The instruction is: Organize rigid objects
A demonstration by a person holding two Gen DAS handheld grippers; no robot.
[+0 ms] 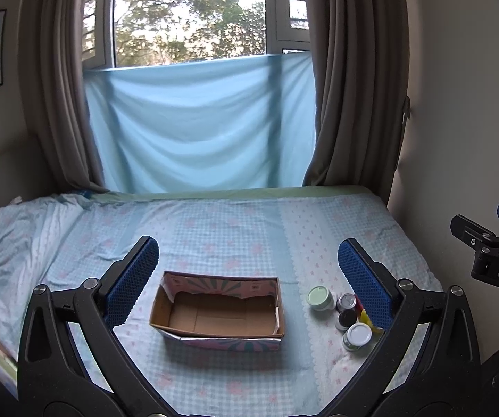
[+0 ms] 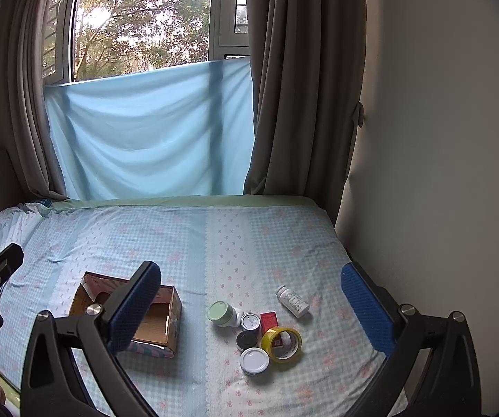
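An empty cardboard box (image 1: 218, 312) (image 2: 160, 319) with a patterned outside sits open on the bed. To its right lies a cluster of small items: a green-lidded jar (image 2: 221, 312) (image 1: 319, 297), a silver-topped can (image 2: 250, 321), a black-lidded jar (image 2: 246, 340), a white-lidded jar (image 2: 254, 360) (image 1: 357, 335), a yellow tape roll (image 2: 281, 343), a red box (image 2: 269, 319) and a white pill bottle (image 2: 292, 300) on its side. My left gripper (image 1: 249, 278) hovers open above the box. My right gripper (image 2: 252, 299) hovers open above the cluster, holding nothing.
The bed (image 2: 186, 239) has a blue checked sheet, rumpled at the far left. A blue cloth (image 1: 200, 121) hangs over the window behind, grey curtains (image 1: 353, 87) at both sides. A wall (image 2: 440, 139) borders the bed on the right.
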